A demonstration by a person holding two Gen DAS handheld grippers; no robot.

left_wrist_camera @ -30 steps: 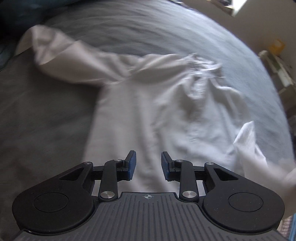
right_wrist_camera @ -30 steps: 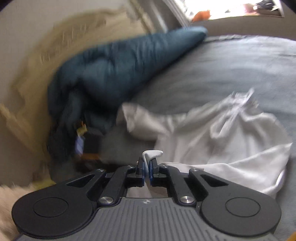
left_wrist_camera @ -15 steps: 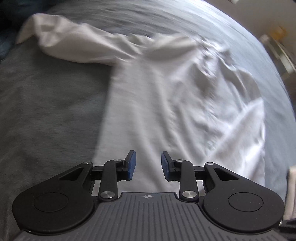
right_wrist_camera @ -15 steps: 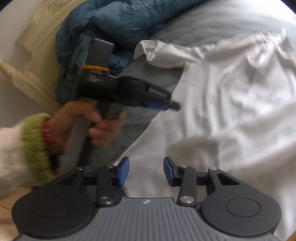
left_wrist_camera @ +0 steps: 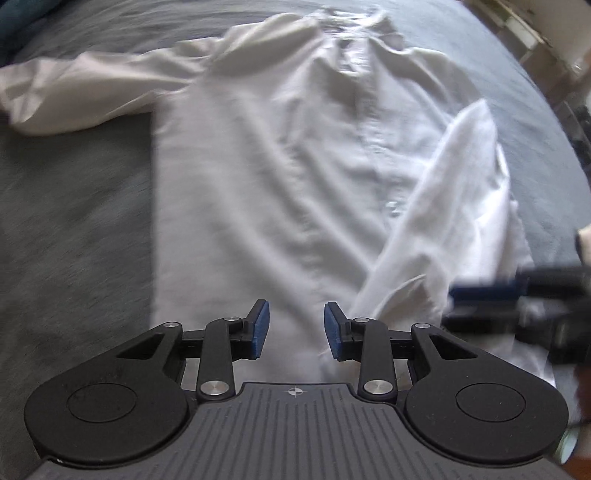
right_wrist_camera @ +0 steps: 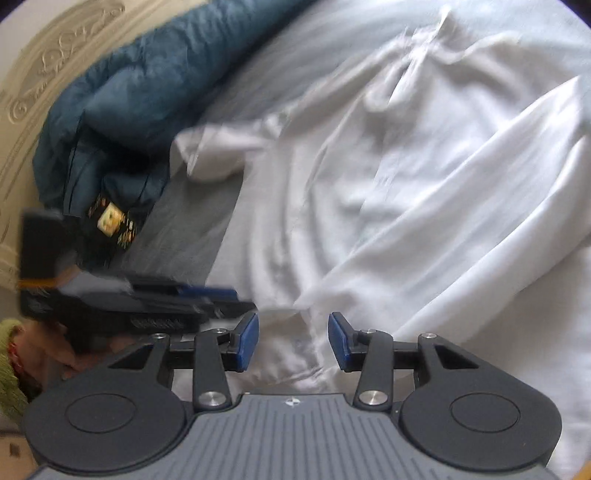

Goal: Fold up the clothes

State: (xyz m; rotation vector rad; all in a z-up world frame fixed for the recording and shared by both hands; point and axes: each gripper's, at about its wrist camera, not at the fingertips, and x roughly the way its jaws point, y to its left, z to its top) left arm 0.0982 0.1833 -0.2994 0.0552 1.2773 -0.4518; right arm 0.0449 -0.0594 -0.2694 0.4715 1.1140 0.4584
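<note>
A white long-sleeved shirt [left_wrist_camera: 277, 166] lies spread on the grey bed cover [left_wrist_camera: 74, 240], collar at the far end. One sleeve [left_wrist_camera: 74, 92] stretches out to the left; the other sleeve [left_wrist_camera: 443, 203] lies folded across the body. My left gripper [left_wrist_camera: 295, 328] hangs open just above the hem, nothing between its pads. In the right wrist view, my right gripper [right_wrist_camera: 293, 339] stands open over the shirt [right_wrist_camera: 406, 184] near its bottom edge, with loose cloth below the gap but not pinched. The left gripper [right_wrist_camera: 147, 299] shows blurred beside it, held by a hand.
A bunched dark blue duvet [right_wrist_camera: 129, 92] lies against a carved cream headboard [right_wrist_camera: 37, 74] beyond the outstretched sleeve. A green knitted cuff [right_wrist_camera: 7, 369] is at the left edge. Pale furniture [left_wrist_camera: 535, 29] stands past the bed's far right side.
My right gripper let go of the white cloth it pinched, opened and dropped toward the shirt. The sleeve now rests across the body. My left gripper sank closer to the hem.
</note>
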